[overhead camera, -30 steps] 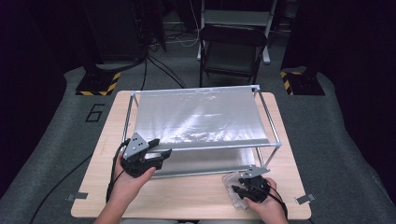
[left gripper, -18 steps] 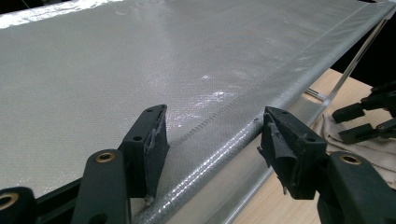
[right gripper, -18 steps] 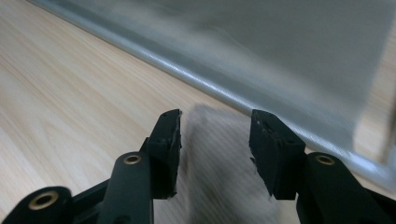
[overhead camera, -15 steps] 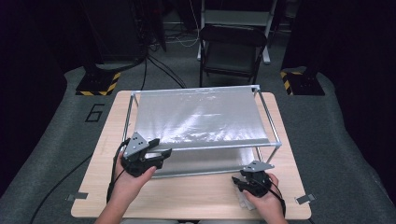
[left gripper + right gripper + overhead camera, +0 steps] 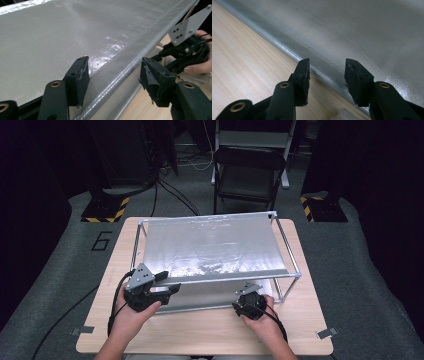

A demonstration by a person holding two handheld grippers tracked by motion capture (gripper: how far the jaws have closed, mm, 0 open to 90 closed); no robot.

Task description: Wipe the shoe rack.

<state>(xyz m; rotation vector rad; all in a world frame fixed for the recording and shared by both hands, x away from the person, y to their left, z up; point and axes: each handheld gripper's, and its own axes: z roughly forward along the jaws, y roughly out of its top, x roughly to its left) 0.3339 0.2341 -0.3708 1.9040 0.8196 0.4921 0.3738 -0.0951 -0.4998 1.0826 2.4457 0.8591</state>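
A silver woven sheet [image 5: 215, 245] is stretched over a metal frame [image 5: 289, 251] on a wooden table [image 5: 210, 330]. At the sheet's front left, my left gripper [image 5: 170, 287] stands open. In the left gripper view its jaws [image 5: 113, 72] straddle the sheet's hemmed front edge [image 5: 130, 67] without pressing on it. My right gripper [image 5: 248, 293] is low at the front right, under that edge. Its jaws [image 5: 327, 68] are open and have just closed a little. They point at a hem of the sheet [image 5: 319, 56] near the tabletop [image 5: 242, 50], with nothing pinched between them.
A dark folding chair [image 5: 250, 175] stands behind the table. Two bases with yellow-black stripes [image 5: 105, 210] [image 5: 322, 205] sit on the floor at either side. A bit of white cloth [image 5: 342, 113] lies under the right gripper. Cables trail from both grippers.
My right hand has moved away from the table's front edge up to the frame's front right. The left hand has stayed where it was.
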